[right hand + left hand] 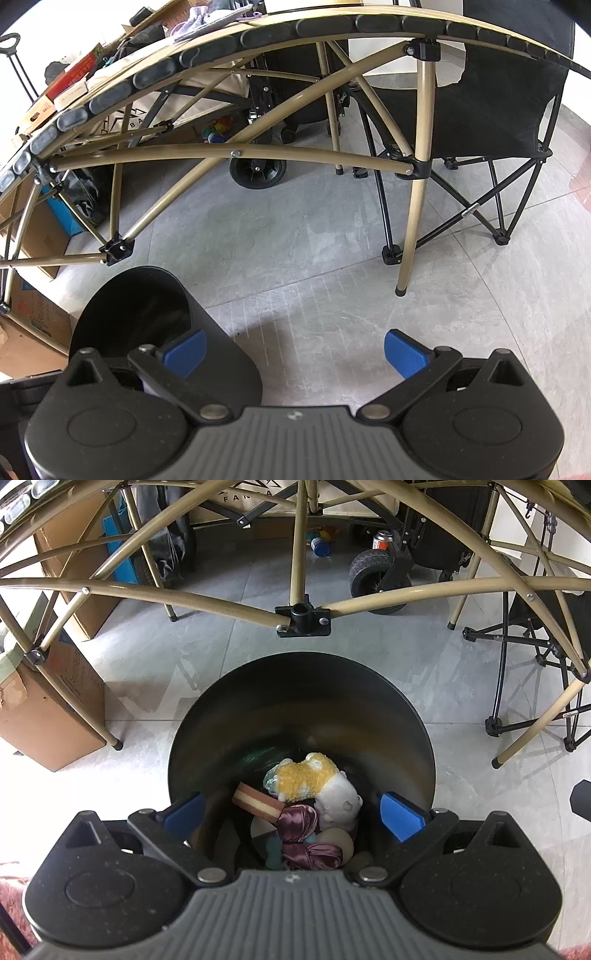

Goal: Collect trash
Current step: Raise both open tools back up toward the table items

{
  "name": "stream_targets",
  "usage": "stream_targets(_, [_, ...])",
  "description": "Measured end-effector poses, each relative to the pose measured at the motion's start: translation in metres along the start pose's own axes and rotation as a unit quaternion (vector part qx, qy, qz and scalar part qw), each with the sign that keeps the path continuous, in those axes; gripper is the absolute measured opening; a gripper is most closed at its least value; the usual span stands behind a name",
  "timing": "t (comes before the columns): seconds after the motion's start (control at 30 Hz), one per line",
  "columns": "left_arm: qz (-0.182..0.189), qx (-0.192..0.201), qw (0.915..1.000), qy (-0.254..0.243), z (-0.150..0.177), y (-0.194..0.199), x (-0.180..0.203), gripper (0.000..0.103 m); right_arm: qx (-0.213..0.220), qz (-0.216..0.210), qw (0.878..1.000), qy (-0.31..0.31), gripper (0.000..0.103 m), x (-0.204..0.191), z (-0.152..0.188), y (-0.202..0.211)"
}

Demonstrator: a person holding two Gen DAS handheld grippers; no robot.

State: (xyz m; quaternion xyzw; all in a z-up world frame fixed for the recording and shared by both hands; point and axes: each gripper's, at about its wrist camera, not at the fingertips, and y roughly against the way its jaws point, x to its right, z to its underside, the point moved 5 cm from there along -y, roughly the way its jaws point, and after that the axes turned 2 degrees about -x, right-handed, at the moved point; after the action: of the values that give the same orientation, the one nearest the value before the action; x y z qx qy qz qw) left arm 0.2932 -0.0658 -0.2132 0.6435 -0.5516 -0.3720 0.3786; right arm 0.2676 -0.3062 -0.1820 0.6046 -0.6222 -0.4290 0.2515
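The black trash bin [301, 709] sits on the tile floor under the folding table [258, 33], with a plush toy [317, 781] and satin scraps [299, 821] already inside. Left gripper [291, 812] hangs spread and empty over it; right gripper [293, 354] is spread too. I'd lift straight up, clear the rim.

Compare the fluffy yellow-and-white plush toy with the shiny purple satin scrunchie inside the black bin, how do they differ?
The fluffy yellow-and-white plush toy has a matte, nubbly pile; the shiny purple satin scrunchie is smooth, glossy and creased. The toy is two-toned, the scrunchie one colour. In the left wrist view the toy lies farther from the camera, the scrunchie closer to it. Both are soft things lying loose inside the black bin, neither gripped.
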Motion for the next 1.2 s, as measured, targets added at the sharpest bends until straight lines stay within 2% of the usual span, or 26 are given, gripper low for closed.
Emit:
stream_targets(0.57, [0.006,0.013,0.9999,0.000,-0.001,0.009,-0.001,0.103,0.001,0.000,1.000,-0.001,0.103,-0.001,0.000,0.001])
stream_targets(0.87, [0.022,0.080,0.9966,0.000,-0.009,0.046,-0.003,0.103,0.024,-0.010,1.000,-0.010,0.103,0.002,-0.006,0.018])
stream_targets(1.2, [0.057,0.154,0.9864,0.005,-0.017,0.103,-0.009,0.103,0.079,-0.039,0.996,-0.026,0.103,0.005,-0.017,0.062])
